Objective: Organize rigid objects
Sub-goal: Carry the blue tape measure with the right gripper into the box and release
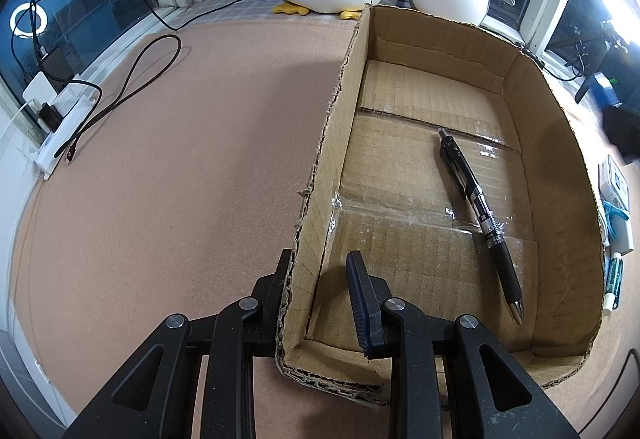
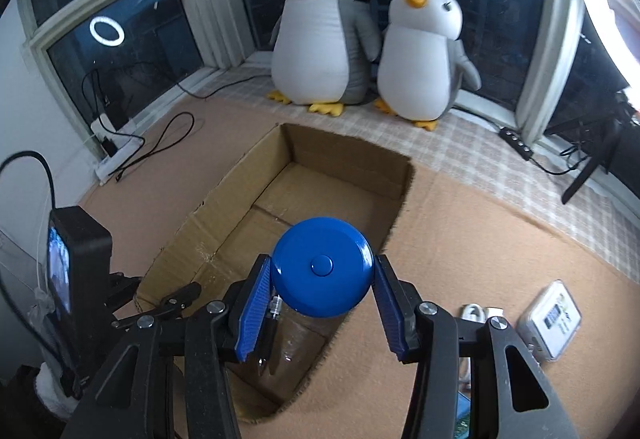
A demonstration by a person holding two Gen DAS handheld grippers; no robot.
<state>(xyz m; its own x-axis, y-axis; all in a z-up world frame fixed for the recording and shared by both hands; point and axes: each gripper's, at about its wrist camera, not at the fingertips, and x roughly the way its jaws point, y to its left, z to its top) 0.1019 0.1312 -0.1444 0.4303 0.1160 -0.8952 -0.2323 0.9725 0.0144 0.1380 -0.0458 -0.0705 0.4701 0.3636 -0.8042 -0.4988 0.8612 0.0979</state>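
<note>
An open cardboard box [image 1: 340, 107] lies on the tan mat, with a black pen [image 1: 476, 207] on its floor. My left gripper [image 1: 320, 279] straddles the box's left wall near the front corner, one finger outside and one inside, with a gap beside the wall. My right gripper [image 2: 322, 295] is shut on a round blue disc [image 2: 322, 273] with a centre button, held above the near end of the box [image 2: 348, 151]. The pen [image 2: 270, 327] shows partly below the disc. The left gripper [image 2: 176, 303] also shows at the box's left edge.
Two plush penguins [image 2: 324, 35] sit at the window behind the box. A power strip with cables [image 1: 60, 119] lies at the far left. A white cased item [image 2: 554, 319], a white cable [image 2: 474, 313] and small items [image 1: 614, 223] lie right of the box.
</note>
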